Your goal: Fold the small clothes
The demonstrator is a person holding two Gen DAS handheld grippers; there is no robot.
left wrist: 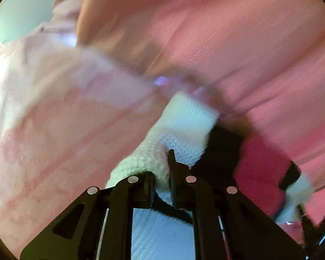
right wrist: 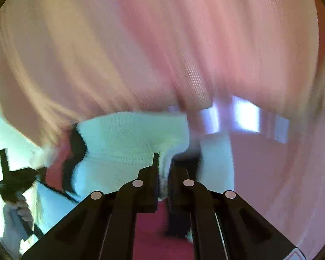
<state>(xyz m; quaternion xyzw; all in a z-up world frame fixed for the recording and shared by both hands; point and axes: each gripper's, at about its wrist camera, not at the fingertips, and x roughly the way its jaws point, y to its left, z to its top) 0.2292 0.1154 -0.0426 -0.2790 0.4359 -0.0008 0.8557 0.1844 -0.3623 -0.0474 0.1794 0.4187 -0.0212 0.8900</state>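
A small knitted garment [left wrist: 184, 125], white with black and dark red parts, is held between both grippers. My left gripper [left wrist: 161, 177] is shut on its white edge. My right gripper [right wrist: 164, 173] is shut on another white edge of the same garment [right wrist: 127, 138]. The right gripper shows at the lower right of the left wrist view [left wrist: 303, 212], and the left gripper shows at the left of the right wrist view [right wrist: 12, 179]. The garment hangs stretched between them. Both views are motion-blurred.
A pink ribbed cloth surface [left wrist: 249, 43] fills most of both views and shows in the right wrist view too [right wrist: 162, 43]. A pale pink patterned cloth [left wrist: 54, 108] lies at the left. A bright wall [left wrist: 17, 10] shows at the upper left.
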